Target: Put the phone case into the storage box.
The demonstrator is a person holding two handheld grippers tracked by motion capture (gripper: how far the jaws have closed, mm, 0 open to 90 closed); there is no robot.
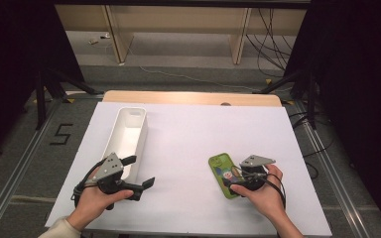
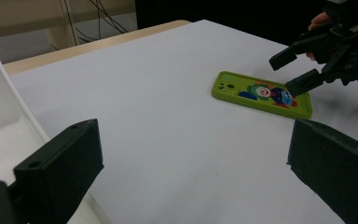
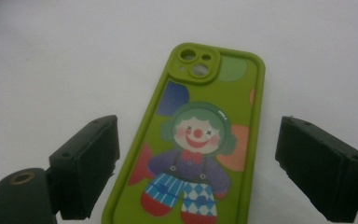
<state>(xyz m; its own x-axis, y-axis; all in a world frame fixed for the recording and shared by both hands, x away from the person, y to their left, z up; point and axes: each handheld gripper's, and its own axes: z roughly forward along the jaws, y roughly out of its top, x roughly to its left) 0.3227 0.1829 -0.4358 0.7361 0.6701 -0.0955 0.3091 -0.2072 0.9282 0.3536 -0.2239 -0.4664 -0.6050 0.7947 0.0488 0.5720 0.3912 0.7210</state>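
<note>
green phone case [image 3: 200, 140] lying flat on white desk [image 1: 188, 148], right side, long axis running straight away from my right tongs [image 3: 198, 172]. right tongs released, jaws straddling its near end. left tongs [image 1: 139, 173] released, idling well apart beside white bin [image 1: 129, 131].

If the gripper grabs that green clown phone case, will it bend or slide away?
The green phone case lies flat on the white table, so it probably won't roll or tip. It looks thin and rubbery, so it may flex a little when squeezed. The right gripper stands open with a jaw on each long side; a sideways nudge could slide it on the smooth surface.
</note>
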